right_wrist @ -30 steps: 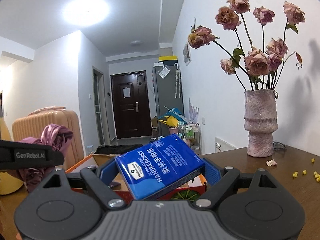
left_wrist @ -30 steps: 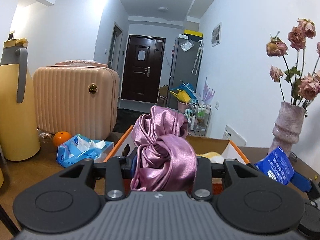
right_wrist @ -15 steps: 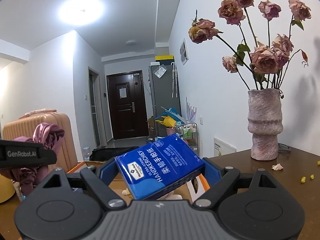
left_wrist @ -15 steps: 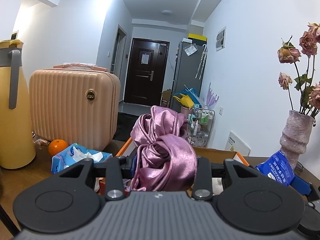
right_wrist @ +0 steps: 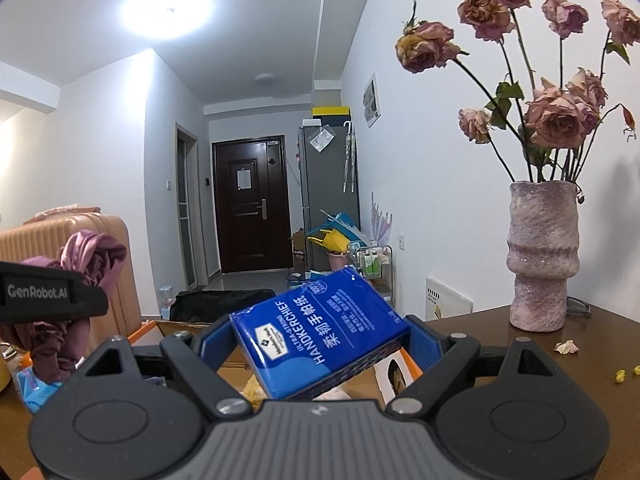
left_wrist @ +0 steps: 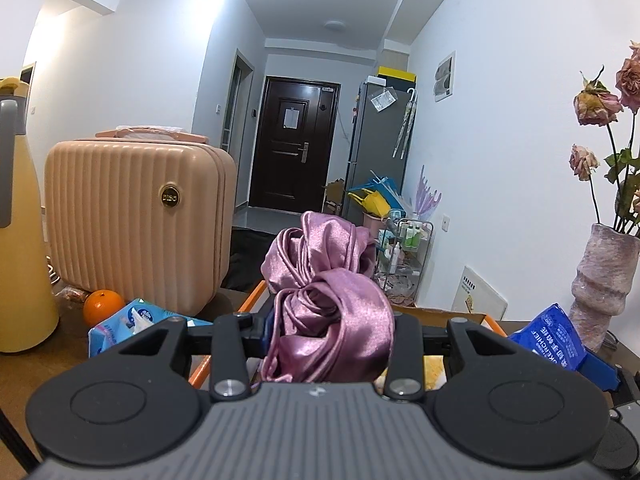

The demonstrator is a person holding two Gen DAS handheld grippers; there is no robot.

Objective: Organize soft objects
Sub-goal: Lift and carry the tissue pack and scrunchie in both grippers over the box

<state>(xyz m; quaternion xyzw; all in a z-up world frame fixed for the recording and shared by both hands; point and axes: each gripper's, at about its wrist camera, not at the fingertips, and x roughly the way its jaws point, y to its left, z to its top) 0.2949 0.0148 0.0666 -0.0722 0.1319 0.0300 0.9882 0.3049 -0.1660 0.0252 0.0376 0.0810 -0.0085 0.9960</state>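
Wooden table (right_wrist: 500, 330), left claw (left_wrist: 332, 332) clamping pink satin cloth (left_wrist: 328, 304), right claw (right_wrist: 320, 340) gripping blue tissue pack (right_wrist: 320, 328), orange (left_wrist: 103, 305) only in left view

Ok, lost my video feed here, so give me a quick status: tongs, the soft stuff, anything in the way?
Left tongs shut on pink satin cloth. Right tongs gripping blue handkerchief pack. Both held above the cardboard box. Nothing blocking.

Both views shift sideways across the room. In left wrist view, yellow jug (left_wrist: 20, 220) slides toward left edge, peach suitcase (left_wrist: 136, 224) and orange (left_wrist: 103, 305) drift left and loom larger; vase (left_wrist: 604, 284) moves toward right edge. In right wrist view, vase and dried roses (right_wrist: 556, 120) slide right; satin bundle (right_wrist: 80, 280) slips further left.
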